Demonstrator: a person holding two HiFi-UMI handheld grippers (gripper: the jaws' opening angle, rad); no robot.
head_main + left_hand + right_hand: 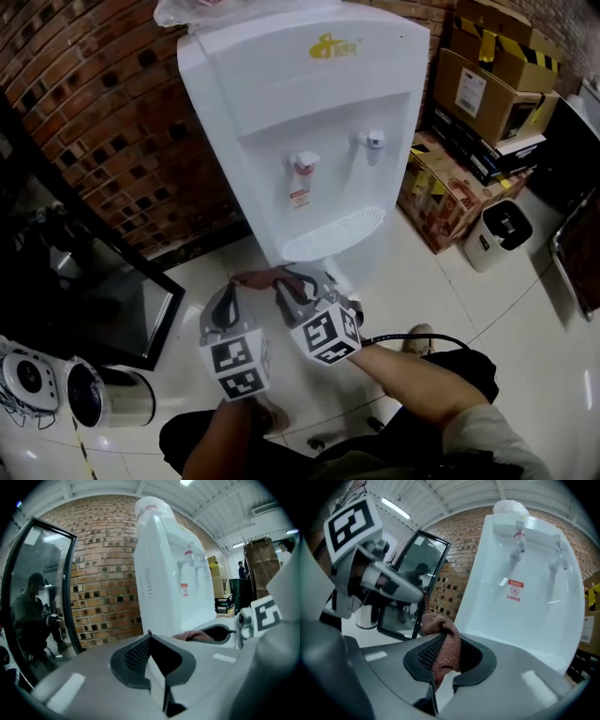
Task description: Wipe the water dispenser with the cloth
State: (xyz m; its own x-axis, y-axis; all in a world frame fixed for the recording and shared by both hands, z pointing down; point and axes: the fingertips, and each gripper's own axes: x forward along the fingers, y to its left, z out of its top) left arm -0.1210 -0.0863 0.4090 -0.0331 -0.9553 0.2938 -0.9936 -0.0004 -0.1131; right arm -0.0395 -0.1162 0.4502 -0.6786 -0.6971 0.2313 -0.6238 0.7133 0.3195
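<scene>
- Two grippers shared one cloth, low in front of the water dispenser, near its foot and apart from its white shell.
- Your right gripper had its fingers clamped on a thick fold of the cloth, and the reddish pile bulged up out of the pads.
- Your left gripper had its fingers pressed together. Only a sliver of the cloth showed at their very tip, so that read as a thin corner pinch and nothing more.
- Between the two grips, the cloth hung as a short band facing the dispenser's front.
- Progress, as I judged it, was at the start. The cloth was in hand and aimed at the dispenser, but it touched no panel.
- Nothing on the dispenser looked wiped. The front panel, the red tap, the blue tap and the drip tray below them were all left to do, along with the sides.
- The dispenser's top ran out of the head view under a plastic wrap, so you could not see how it was up there.
- Its back, against the brick wall, was out of sight.
- No view showed how much of the cloth was bunched behind the right pads.
- I could not tell whether the shell was dusty or wet, because the white surface showed only glare.
</scene>
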